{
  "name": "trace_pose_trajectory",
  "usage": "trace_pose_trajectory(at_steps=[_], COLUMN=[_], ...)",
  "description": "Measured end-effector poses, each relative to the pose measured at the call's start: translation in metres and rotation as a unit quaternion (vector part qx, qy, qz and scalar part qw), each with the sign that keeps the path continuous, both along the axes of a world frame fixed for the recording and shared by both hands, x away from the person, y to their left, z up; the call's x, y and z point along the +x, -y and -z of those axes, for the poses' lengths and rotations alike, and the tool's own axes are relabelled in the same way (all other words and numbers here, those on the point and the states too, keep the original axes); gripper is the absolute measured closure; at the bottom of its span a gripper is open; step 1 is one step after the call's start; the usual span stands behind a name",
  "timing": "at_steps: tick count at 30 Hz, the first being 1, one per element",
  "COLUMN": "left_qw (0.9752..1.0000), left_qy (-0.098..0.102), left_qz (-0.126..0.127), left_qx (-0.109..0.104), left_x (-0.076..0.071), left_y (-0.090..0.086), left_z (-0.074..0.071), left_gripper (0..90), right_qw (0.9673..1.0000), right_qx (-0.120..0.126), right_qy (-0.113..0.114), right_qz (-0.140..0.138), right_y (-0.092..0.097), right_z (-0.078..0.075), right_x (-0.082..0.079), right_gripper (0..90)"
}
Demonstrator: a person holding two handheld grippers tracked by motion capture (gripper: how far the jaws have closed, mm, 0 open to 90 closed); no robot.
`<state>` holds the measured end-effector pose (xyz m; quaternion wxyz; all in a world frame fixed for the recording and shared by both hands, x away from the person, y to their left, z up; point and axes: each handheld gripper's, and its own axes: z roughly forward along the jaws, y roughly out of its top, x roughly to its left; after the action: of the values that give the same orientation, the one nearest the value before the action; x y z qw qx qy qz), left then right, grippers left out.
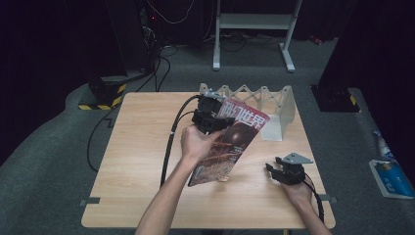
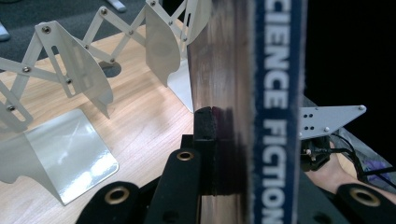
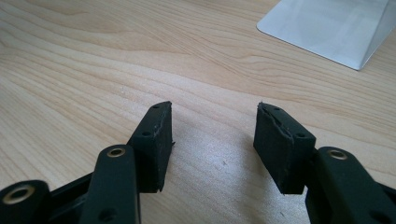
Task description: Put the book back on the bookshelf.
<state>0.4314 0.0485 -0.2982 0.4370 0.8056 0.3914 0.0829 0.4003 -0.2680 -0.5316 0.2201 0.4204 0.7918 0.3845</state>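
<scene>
left claw (image 1: 215,116) pinches the magazine (image 1: 230,144) tight & holds it tilted above the table (image 1: 137,161), w/ its low corner near the wood, by the white rack (image 1: 274,105). right claw (image 1: 275,171) sits open, nothing in it.

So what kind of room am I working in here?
Most likely a lab or recording studio, not a home: black curtains surround a lone wooden table, loose cables trail over grey carpet, and hazard-striped stand bases sit behind it.
</scene>
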Motion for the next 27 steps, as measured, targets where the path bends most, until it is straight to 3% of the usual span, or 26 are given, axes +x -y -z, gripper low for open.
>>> trace_pose_trajectory(at_steps=[9, 27], left_qw=[0.9998, 0.9979], left_qy=[-0.02, -0.048], left_qz=[0.002, -0.004], left_qx=[0.002, 0.044], left_x=[0.007, 0.022], left_y=[-0.005, -0.009], left_z=[-0.009, -0.019], left_gripper=[83.3, 83.0], right_qw=[1.0, 1.0], right_qx=[-0.001, 0.0], right_qy=[0.001, 0.001], right_qz=[-0.001, 0.0], right_y=[0.0, 0.001], right_z=[0.0, 0.0], right_x=[0.0, 0.0], right_gripper=[46.5, 46.5])
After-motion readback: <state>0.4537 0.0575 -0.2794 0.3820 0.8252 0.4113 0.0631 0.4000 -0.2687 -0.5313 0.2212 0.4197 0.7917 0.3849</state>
